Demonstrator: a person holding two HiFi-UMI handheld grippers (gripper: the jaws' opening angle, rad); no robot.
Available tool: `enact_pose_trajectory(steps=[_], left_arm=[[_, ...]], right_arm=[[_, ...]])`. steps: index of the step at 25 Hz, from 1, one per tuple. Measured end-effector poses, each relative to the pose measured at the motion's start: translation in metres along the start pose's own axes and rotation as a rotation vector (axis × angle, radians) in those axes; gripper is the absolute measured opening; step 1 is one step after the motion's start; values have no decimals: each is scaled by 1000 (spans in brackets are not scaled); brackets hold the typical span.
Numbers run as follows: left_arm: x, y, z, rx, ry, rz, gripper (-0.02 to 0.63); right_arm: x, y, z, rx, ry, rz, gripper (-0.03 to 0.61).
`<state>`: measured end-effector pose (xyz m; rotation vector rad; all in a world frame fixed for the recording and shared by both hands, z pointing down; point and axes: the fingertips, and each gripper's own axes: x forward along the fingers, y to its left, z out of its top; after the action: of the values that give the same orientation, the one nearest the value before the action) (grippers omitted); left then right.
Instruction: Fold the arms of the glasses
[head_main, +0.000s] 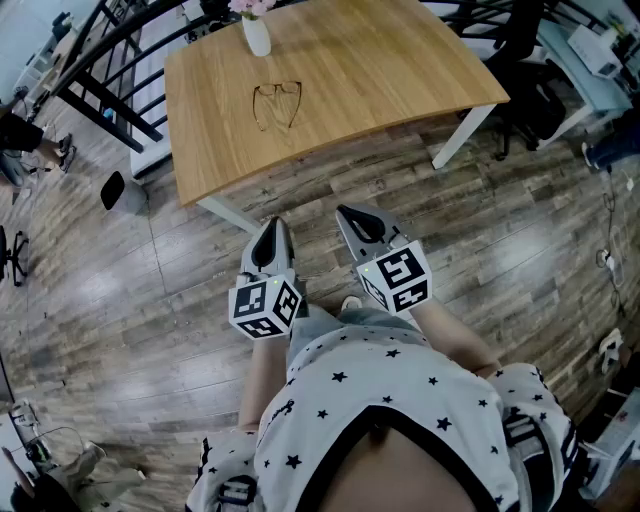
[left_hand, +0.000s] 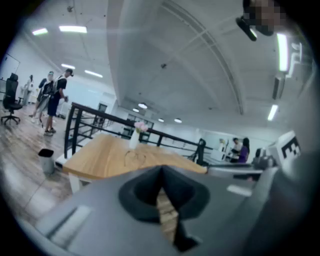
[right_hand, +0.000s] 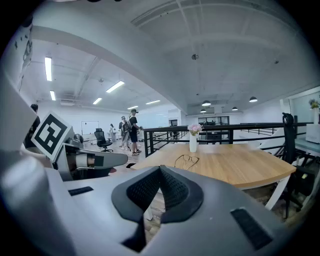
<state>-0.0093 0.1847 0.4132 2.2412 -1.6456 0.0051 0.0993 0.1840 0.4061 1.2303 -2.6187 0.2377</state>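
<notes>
The right gripper (right_hand: 160, 172), jaws together and empty, faces glasses (right_hand: 186, 160) lying on a wooden table (right_hand: 240, 167) near a flower vase (right_hand: 193, 142).

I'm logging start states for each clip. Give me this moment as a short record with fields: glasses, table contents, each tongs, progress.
glasses: lying on the table, arms unfolded, nothing touching them
also on table: white vase with pink flowers, beyond the glasses
left tongs: shut, empty, over the floor, short of the table
right tongs: shut, empty, beside the left tongs
progress: folding not started
</notes>
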Motion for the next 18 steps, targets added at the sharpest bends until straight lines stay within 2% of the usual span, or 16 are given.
enact_pose_trajectory(steps=[9,18], left_arm=[[-26,8,-7,6,-3,-6,6],[-31,11,-10,-19,-3,6,6]], right_arm=[[-12,16,8,25,-51,-19,15],[-15,19,11,6,-66,11,15]])
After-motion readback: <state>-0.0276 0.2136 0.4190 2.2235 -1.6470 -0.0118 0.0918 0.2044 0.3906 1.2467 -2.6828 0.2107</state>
